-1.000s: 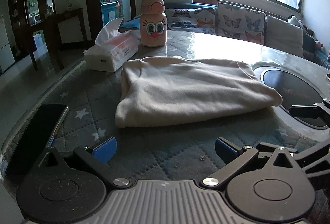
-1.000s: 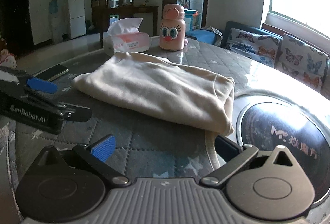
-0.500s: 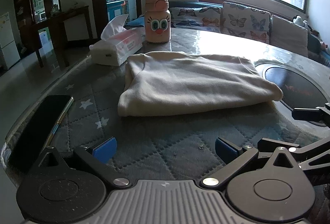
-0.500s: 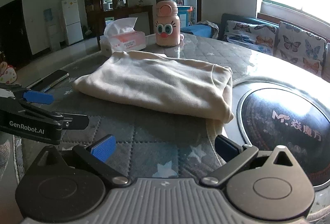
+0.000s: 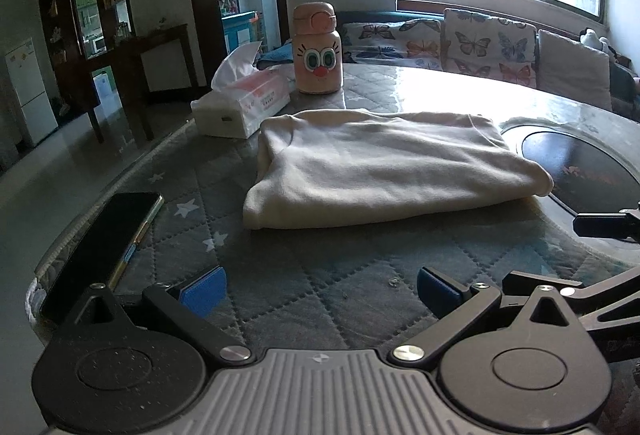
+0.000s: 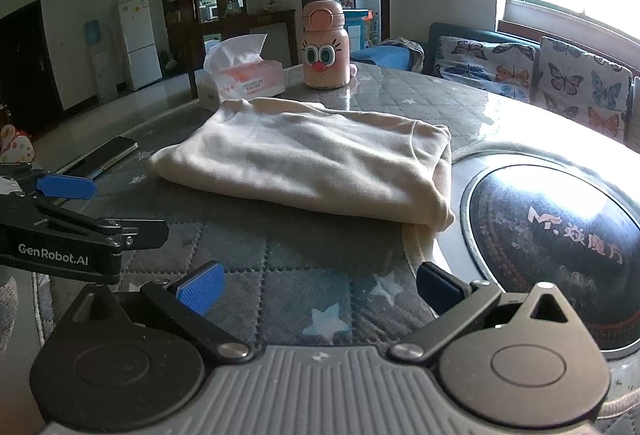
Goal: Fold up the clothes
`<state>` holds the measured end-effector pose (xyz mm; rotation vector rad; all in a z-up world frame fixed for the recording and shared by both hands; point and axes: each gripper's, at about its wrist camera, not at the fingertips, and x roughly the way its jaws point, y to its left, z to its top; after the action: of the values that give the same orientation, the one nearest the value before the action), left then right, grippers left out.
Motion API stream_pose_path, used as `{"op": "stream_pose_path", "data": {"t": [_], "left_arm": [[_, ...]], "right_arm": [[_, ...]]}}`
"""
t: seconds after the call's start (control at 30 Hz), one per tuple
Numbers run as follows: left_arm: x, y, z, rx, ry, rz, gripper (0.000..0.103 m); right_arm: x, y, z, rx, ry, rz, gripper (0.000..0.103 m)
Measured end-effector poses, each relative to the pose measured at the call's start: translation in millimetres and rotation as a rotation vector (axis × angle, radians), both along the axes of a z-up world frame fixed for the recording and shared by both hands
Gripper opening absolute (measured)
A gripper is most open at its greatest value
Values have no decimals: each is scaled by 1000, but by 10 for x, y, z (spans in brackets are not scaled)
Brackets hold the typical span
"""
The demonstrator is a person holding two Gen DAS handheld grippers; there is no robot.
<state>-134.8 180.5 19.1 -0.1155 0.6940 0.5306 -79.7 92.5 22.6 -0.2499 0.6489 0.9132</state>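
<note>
Round table w/ grey quilted star-print cover [image 5: 280, 275] fills both views; dark round glass inset [image 6: 560, 235] at 3 o'clock carries white writing, "M" plus Chinese characters, not fully legible. Folded cream fabric garment [image 5: 380, 167] lies flat at table centre, straight ahead at 12 o'clock of both tongs, its right edge just beside the inset. Vs a sec ago: garment shape same, but it sits farther off in both views, more bare cover in front of the tips, so both tongs have backed away.

White-and-pink tissue box [image 5: 244, 107] at 11 o'clock beyond garment, tissue sticking up; print on its side too small to read. Pink cartoon-face bottle w/ big eyes and red nose [image 5: 318, 51] at 12 o'clock behind garment, upright, just beside the box. Black slab smartphone [image 5: 100, 243] at 9 o'clock near table rim, apart from garment.

Left gripper [image 5: 320, 289]: blue-padded tips spread wide, nothing between, hovering over cover short of garment. Right gripper [image 6: 318, 287]: also spread, empty, tips near garment's near-right corner, not touching. In right wrist view the left tool's side reads "GenRobot.AI".
</note>
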Motion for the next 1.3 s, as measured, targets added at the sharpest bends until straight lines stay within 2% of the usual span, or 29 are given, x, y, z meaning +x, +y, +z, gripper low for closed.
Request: {"op": "stream_pose_path", "data": {"t": [0.47,1.03,1.3], "left_arm": [[-143,-71,111,33,-21,58,103],[-340,-265,346,79,-62,60,103],[-406,-347,415,106,-57,77,103]], "right_arm": [[-98,-60,55,18,6,-13,103],[-318,-167,257,70,-11,-16,103],[-393,-222,327,95,-18,-27,103]]}}
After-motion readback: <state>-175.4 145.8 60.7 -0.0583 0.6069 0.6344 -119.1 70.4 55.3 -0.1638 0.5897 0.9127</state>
